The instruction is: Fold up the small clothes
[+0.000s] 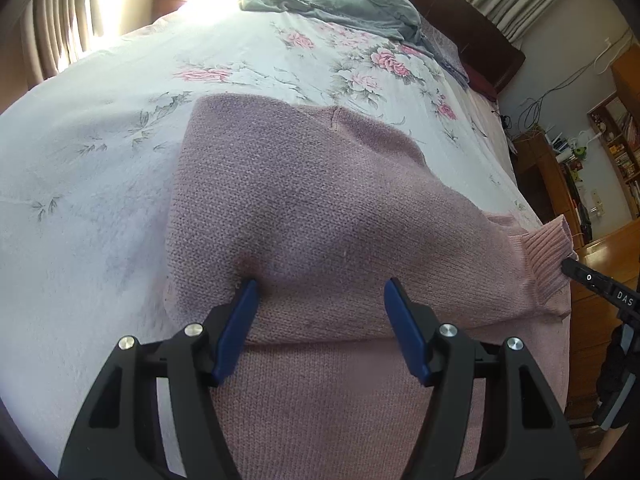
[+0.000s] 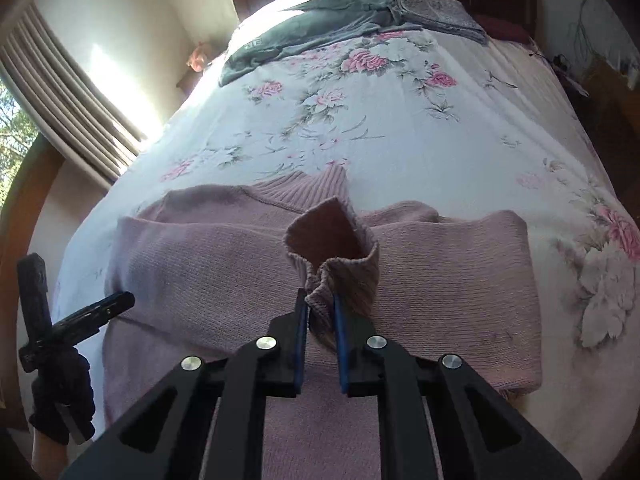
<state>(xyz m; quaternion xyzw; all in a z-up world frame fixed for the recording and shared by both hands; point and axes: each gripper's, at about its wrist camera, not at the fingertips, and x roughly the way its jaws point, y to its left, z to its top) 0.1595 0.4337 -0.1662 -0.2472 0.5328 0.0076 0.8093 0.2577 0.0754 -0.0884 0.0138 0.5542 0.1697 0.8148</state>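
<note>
Here the right hand-held gripper [image 2: 321, 304] pinches the sweater [image 2: 224, 248] cuff [image 2: 344, 264]; left hand-held gripper [image 1: 320, 292] gapes.

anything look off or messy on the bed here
Nothing damaged. The pink sweater lies mid-fold, one ribbed cuff bunched and standing up, pinched in the right gripper. The left gripper is open over the sweater. A grey garment lies rumpled near the headboard.
</note>
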